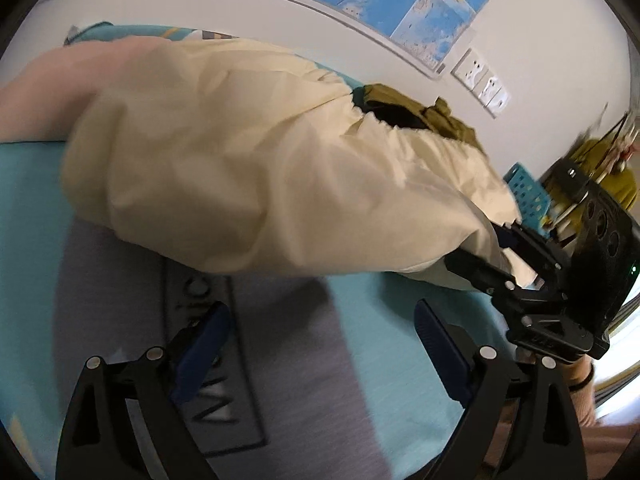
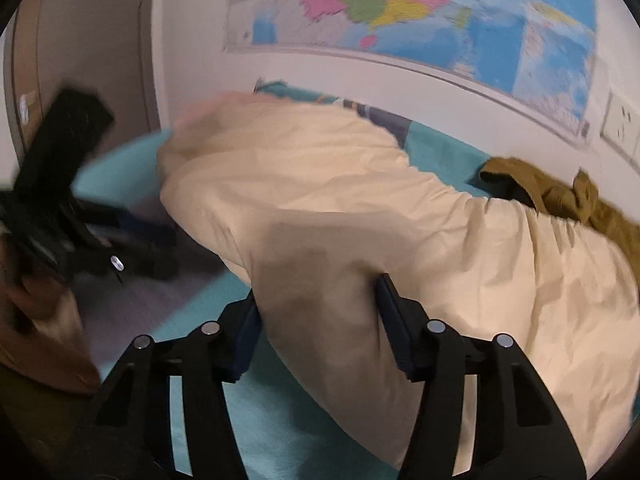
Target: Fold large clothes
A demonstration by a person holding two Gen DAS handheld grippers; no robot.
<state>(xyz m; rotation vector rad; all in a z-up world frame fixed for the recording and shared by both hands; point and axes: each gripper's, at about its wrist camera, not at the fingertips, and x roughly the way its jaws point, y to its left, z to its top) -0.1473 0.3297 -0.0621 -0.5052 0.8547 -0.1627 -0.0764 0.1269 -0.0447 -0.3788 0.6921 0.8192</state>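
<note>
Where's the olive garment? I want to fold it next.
The olive garment lies on the teal sheet by the wall, just behind the cream garment, right of centre in both views, below the sockets.

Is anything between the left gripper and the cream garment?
Nothing visible blocks it. The left gripper is open over the grey cloth, and the cream garment lies just ahead of its fingertips. The right gripper has cream fabric between its fingers; whether it is clamped, I cannot tell.
</note>
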